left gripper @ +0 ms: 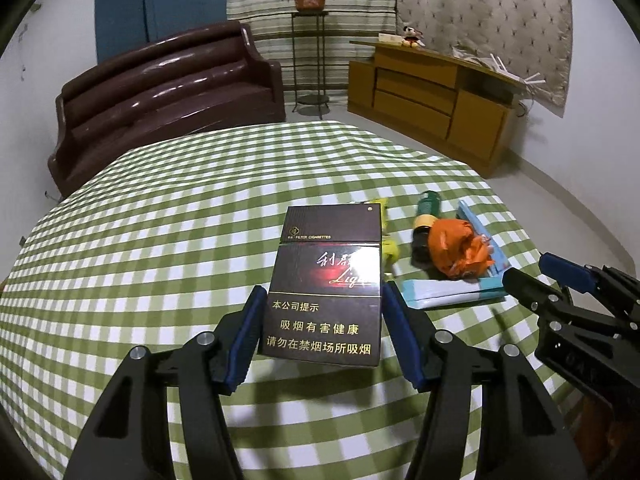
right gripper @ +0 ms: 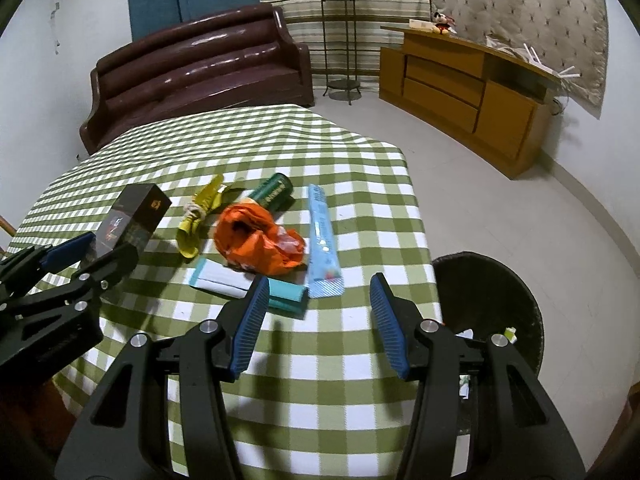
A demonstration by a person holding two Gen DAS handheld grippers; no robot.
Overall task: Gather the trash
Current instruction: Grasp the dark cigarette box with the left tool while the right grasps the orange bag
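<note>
One item in hand: cigarette pack (left gripper: 324,286) clamped between the pads of the left gripper (left gripper: 324,334), lifted off the checked table (left gripper: 160,240). Right gripper (right gripper: 318,324) half open, holding nothing, hovering over the table edge. Dark bin (right gripper: 486,300) on the floor just beside the table, a few scraps already inside. Left to collect: orange bag (right gripper: 256,240), yellow wrapper (right gripper: 198,216), green can (right gripper: 274,192), blue packets (right gripper: 324,240). Judged early in the job.
</note>
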